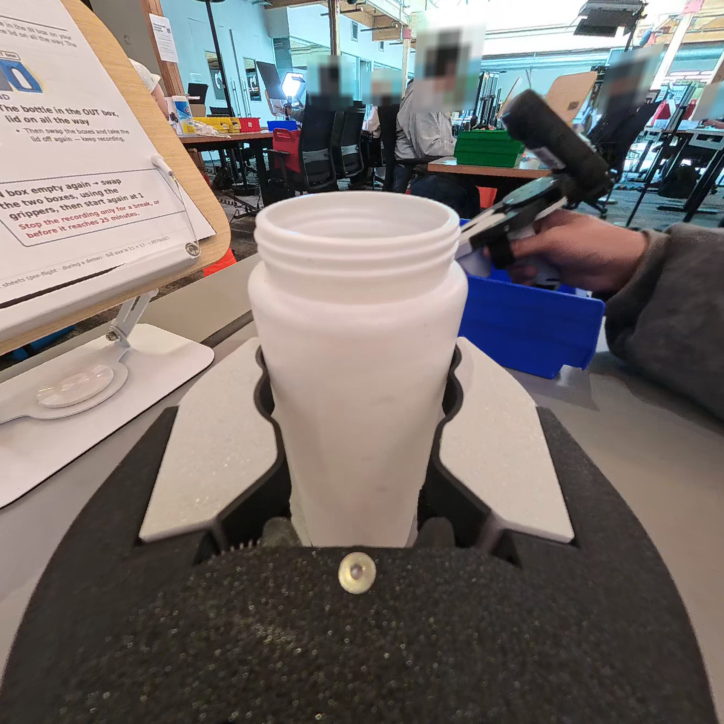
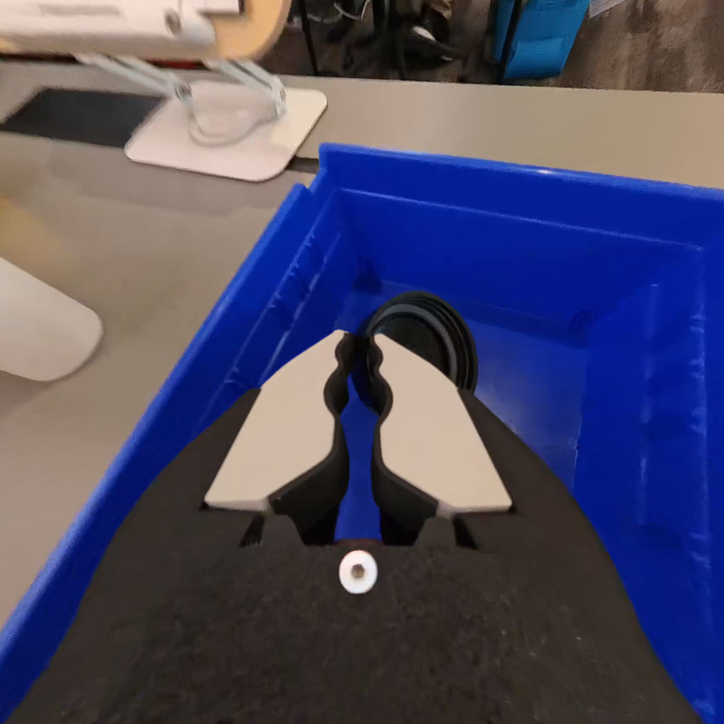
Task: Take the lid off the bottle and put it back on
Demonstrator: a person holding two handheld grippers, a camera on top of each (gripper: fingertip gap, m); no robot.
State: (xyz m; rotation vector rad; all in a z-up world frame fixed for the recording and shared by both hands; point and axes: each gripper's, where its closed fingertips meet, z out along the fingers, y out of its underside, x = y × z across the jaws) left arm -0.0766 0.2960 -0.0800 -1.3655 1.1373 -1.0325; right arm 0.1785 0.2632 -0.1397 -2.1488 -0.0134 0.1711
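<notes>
Your grey table (image 2: 156,243) carries a blue bin (image 2: 509,219) and a white document stand (image 1: 98,376), near each other.

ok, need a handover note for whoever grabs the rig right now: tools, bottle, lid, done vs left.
Left tool: shut on the white bottle, upright, mouth open, threads bare.
Right tool: inside the blue bin, fingers pinching the rim of the black lid, which stands on edge; whether it rests on the bin floor is unclear.
Done: lid is off.
Left: bring the lid over the bottle mouth, seat it level and screw it down fully.
Note: the right view is blurred, so confirm the grip before lifting.
</notes>
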